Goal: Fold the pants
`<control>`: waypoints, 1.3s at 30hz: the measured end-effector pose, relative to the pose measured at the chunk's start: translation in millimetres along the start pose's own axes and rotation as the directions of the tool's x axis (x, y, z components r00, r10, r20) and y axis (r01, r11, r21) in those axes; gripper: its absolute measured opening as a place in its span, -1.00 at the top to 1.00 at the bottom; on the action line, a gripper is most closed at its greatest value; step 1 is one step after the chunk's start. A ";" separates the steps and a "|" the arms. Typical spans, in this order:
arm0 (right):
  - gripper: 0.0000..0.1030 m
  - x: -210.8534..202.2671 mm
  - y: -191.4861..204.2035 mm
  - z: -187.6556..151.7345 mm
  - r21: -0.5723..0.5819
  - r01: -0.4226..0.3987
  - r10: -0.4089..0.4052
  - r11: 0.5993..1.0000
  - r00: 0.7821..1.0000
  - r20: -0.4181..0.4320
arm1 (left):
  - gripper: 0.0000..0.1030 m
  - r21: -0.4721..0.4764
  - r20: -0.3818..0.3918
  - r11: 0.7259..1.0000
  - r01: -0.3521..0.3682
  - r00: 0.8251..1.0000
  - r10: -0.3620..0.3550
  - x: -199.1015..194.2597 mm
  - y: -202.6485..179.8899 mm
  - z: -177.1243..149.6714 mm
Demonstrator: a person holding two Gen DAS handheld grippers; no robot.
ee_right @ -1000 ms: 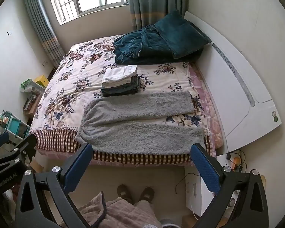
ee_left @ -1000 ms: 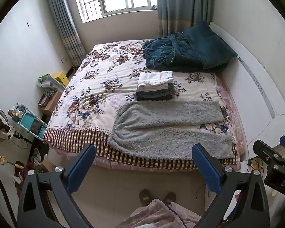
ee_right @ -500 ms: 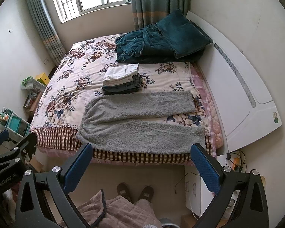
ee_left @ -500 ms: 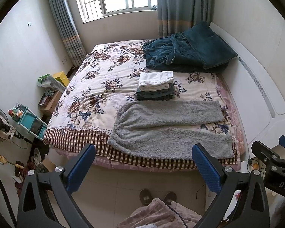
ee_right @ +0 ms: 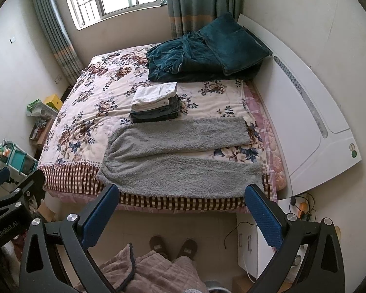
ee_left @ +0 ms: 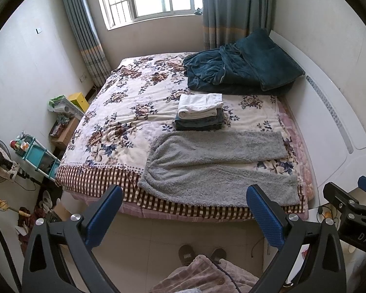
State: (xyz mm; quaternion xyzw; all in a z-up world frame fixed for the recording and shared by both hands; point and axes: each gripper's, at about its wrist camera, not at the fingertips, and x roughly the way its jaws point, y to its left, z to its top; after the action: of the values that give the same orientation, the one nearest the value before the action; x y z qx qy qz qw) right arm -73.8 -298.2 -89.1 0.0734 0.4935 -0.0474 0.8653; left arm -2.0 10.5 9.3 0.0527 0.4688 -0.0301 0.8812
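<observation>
Grey fleece pants [ee_left: 214,166] lie flat on the near right part of the bed, waist to the left, both legs stretched right and spread apart; they also show in the right wrist view [ee_right: 178,161]. My left gripper [ee_left: 183,210] is open and empty, held high above the floor in front of the bed. My right gripper [ee_right: 180,210] is open and empty too, beside it, at about the same height. Both are well short of the pants.
A stack of folded clothes [ee_left: 200,112] sits behind the pants. A dark teal blanket [ee_left: 239,70] lies at the head end. The white headboard [ee_right: 312,127] is right. Floral bedspread [ee_left: 124,122], a nightstand [ee_right: 251,249] and clutter [ee_left: 29,151] flank the bed.
Both views have shifted only slightly; the bed sits a touch higher in the frames. The pants have not moved and both grippers stay open.
</observation>
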 end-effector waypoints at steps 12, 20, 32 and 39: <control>-1.00 -0.3 -1.6 3.8 0.000 -0.002 0.002 1.000 1.000 0.000 | -1.00 -0.003 0.004 1.000 0.000 1.000 0.000 -3.7 7.9 8.8; -1.00 -1.0 0.0 2.5 0.001 -0.001 0.001 1.000 1.000 0.001 | -1.00 -0.004 0.001 1.000 -0.003 1.000 0.003 0.5 -11.1 5.8; -1.00 -5.7 0.5 4.2 0.000 -0.012 0.012 1.000 1.000 0.003 | -1.00 -0.004 0.004 1.000 -0.001 1.000 0.001 0.3 -9.1 1.8; -1.00 -9.8 -0.8 1.3 -0.003 -0.015 0.015 1.000 1.000 0.004 | -1.00 -0.008 0.002 1.000 -0.002 1.000 0.002 -1.9 -14.8 4.8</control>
State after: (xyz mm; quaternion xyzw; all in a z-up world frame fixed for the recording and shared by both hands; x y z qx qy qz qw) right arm -77.9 -299.2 -80.1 0.0758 0.4914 -0.0404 0.8667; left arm -0.6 -4.8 12.6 0.0495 0.4680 -0.0273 0.8819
